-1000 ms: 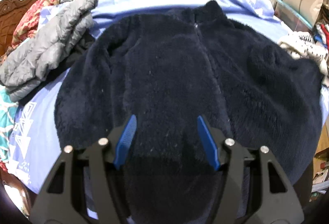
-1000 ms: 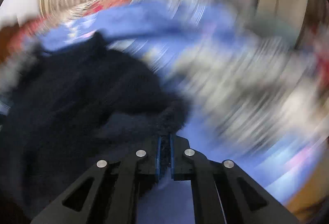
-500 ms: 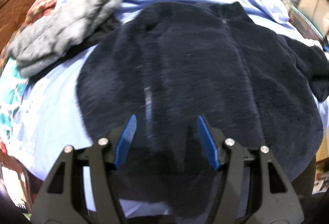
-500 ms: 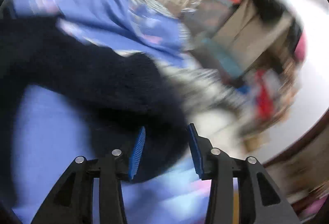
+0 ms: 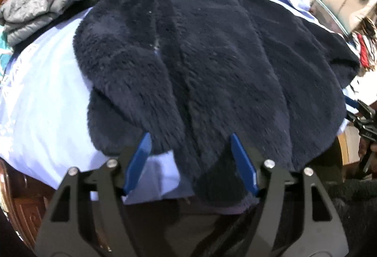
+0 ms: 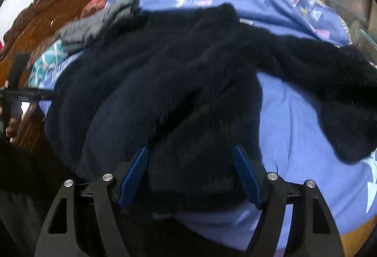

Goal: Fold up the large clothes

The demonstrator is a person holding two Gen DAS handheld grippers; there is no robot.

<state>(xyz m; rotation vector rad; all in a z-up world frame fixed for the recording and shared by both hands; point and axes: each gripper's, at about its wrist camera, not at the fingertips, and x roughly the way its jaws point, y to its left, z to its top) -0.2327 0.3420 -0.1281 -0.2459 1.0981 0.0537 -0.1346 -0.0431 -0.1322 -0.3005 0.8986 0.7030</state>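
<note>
Navy fleece jacket [image 5: 200,63] lies collar-away ahead of us, hem between both wide-open, empty grippers, left gripper [image 5: 191,160] and right gripper [image 6: 190,174], its outstretched sleeve [image 6: 329,82] nearer the right.

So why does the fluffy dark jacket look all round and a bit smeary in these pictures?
Left wrist view: the fisheye lens bulges the navy fleece jacket and blue bedsheet into a dome, dark at the corners, bright glare at right. Right wrist view: same bulge, with slight motion smear on the jacket, too dark to show its fluff.
</note>
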